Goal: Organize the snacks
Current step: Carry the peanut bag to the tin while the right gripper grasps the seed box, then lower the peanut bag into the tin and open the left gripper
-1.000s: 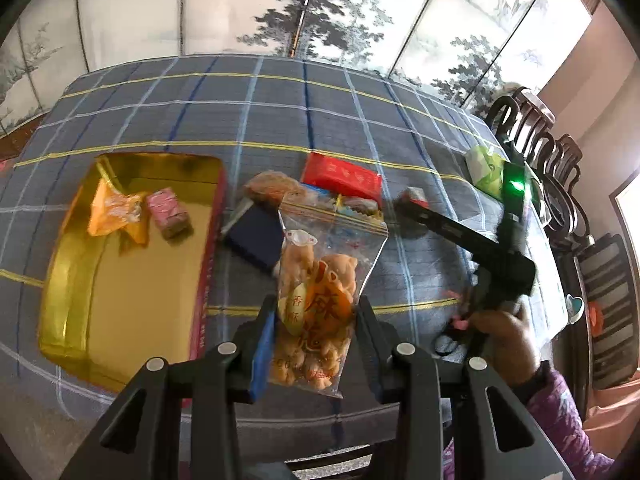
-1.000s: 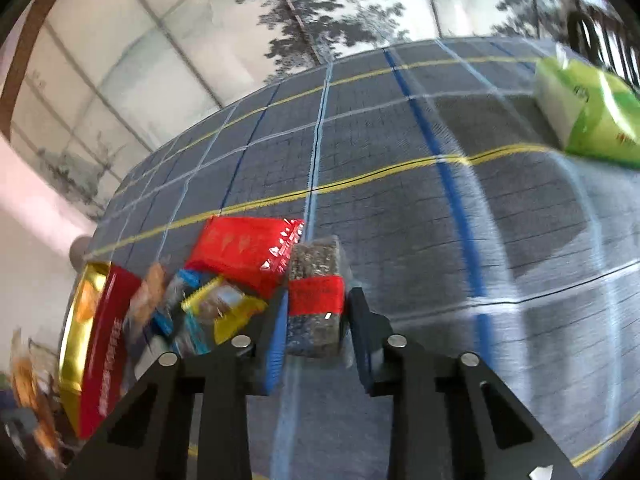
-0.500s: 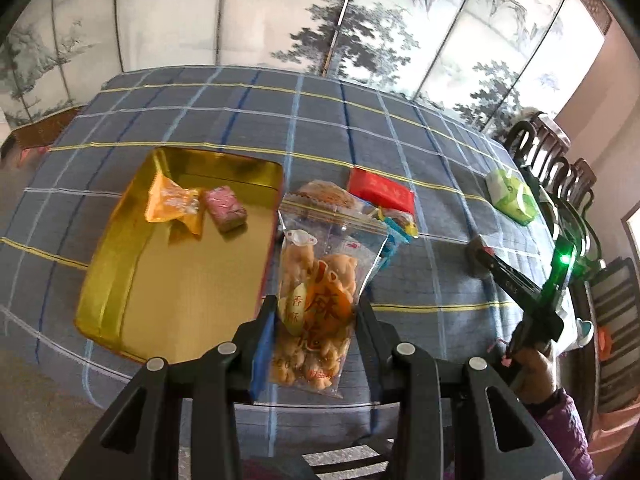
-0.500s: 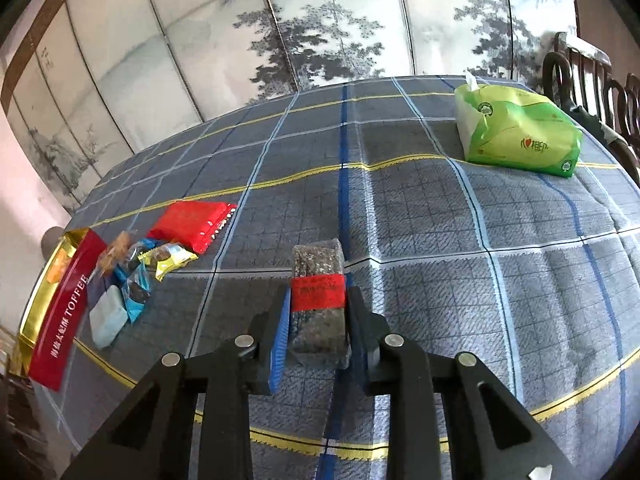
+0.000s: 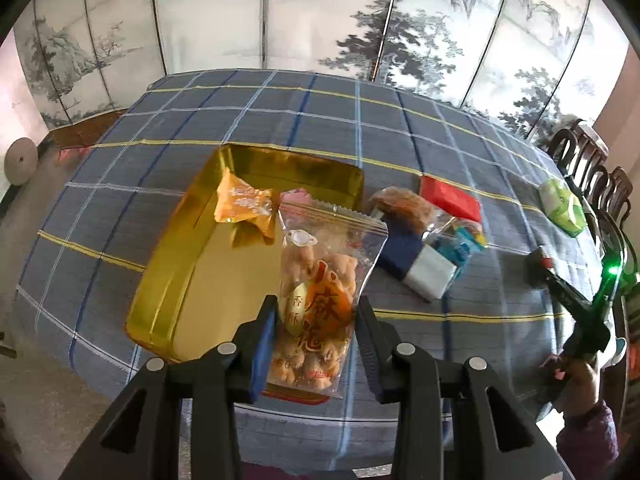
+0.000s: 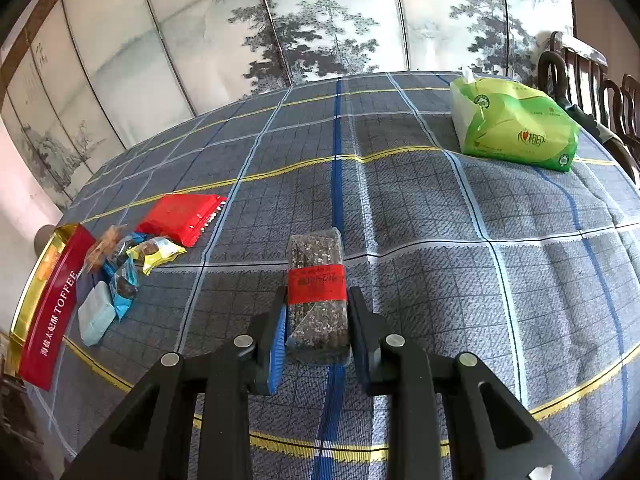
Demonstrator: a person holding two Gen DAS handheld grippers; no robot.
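My left gripper (image 5: 314, 320) is shut on a clear bag of fried dough twists (image 5: 320, 276) and holds it above the near right part of the gold tin (image 5: 168, 280). An orange packet (image 5: 244, 204) and a pink packet (image 5: 298, 196) lie in the tin. My right gripper (image 6: 316, 312) is shut on a dark seed bar with a red band (image 6: 317, 280), held above the tablecloth. The tin's red side (image 6: 52, 304) shows at the left of the right wrist view. The right gripper also shows in the left wrist view (image 5: 538, 268).
A heap of loose snacks lies right of the tin: a red packet (image 6: 180, 216), a yellow packet (image 6: 158, 252), blue packets (image 6: 124, 280), a pale block (image 6: 96, 312). A green tissue pack (image 6: 516, 124) sits far right. Chairs (image 5: 588, 168) stand beyond the table's right edge.
My left gripper has moved left with the bag, from over the snack heap to over the tin. My right gripper has pulled back and risen from the heap with the seed bar.
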